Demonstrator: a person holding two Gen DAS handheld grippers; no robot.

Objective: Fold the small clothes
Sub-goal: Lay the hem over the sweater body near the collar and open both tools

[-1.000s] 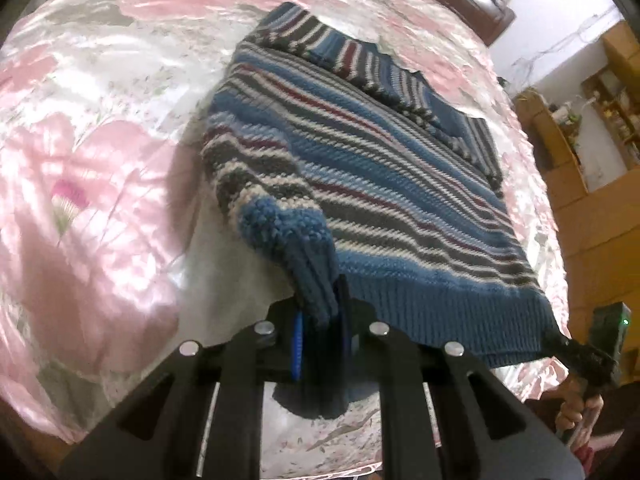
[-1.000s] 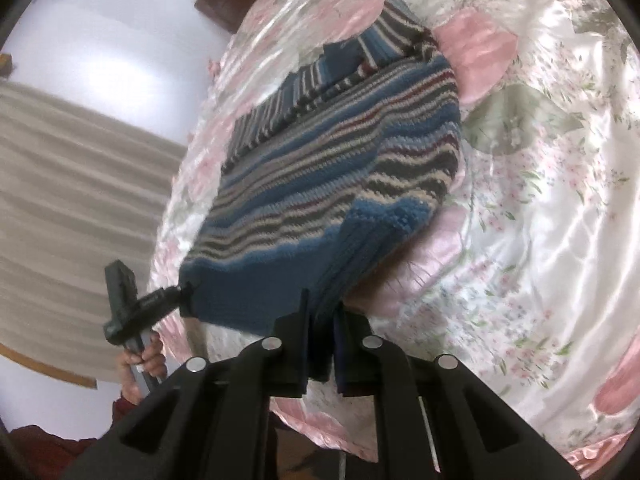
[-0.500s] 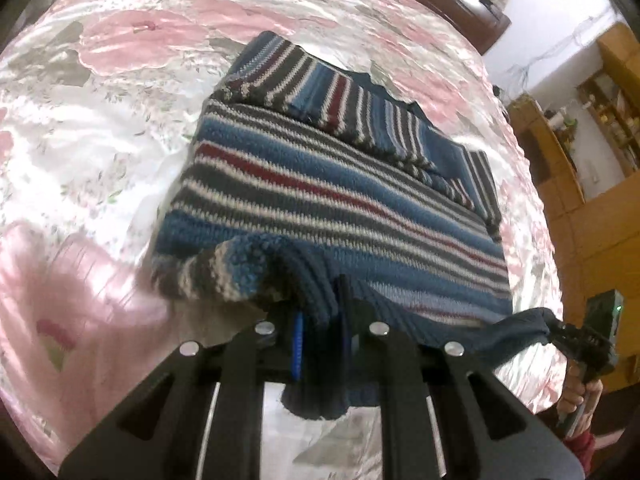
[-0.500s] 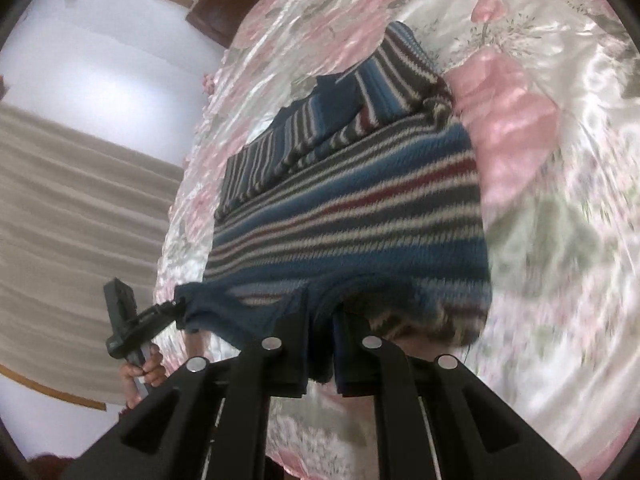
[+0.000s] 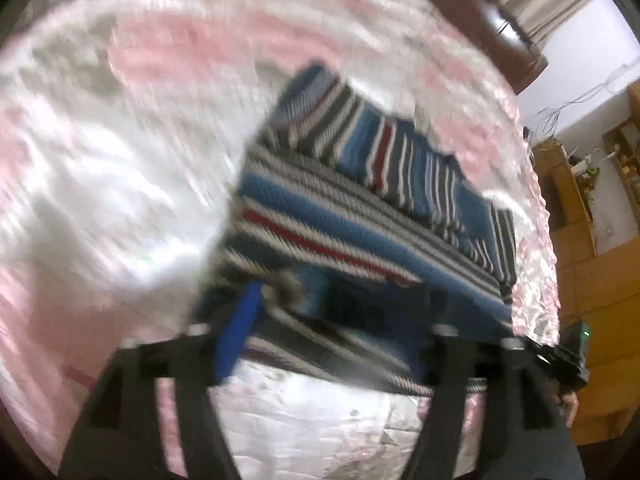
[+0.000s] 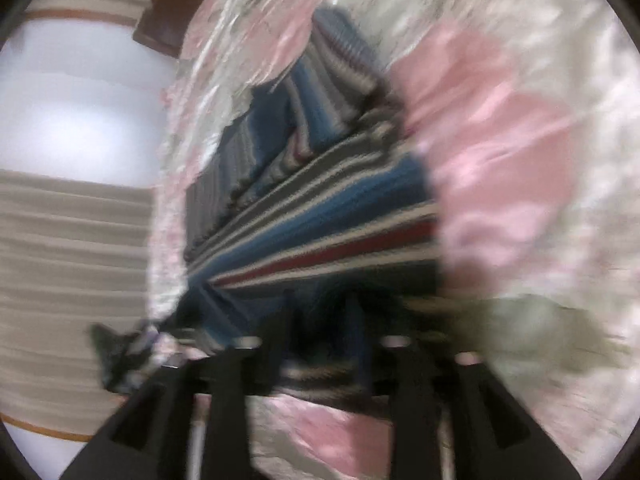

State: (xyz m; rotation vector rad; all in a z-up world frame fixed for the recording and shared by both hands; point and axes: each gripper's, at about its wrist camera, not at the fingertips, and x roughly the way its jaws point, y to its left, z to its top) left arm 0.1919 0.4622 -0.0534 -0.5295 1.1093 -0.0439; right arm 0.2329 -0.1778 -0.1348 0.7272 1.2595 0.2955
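A striped knitted sweater (image 5: 360, 216) in blue, grey, white and dark red lies on a pink floral satin bedspread (image 5: 120, 140), its lower half folded up over the body. My left gripper (image 5: 340, 312) stands open over the near folded edge, the fingers wide apart with cloth lying between them. In the right wrist view the same sweater (image 6: 320, 216) stretches away from my right gripper (image 6: 318, 320), whose fingers are parted with dark blue hem between them. Both views are motion-blurred. The right gripper (image 5: 568, 360) shows at the left wrist view's right edge, the left gripper (image 6: 112, 348) as a dark blur.
The bedspread (image 6: 500, 160) surrounds the sweater on all sides. A dark wooden headboard (image 5: 500, 28) lies beyond it. Wooden cabinets (image 5: 600, 240) stand to the right of the bed, and a striped curtain (image 6: 60, 240) hangs on the other side.
Both grippers carried the sweater's hem forward over the body, folding it in half. Both were shut on the hem; now their fingers have spread apart and the fold lies on the sweater.
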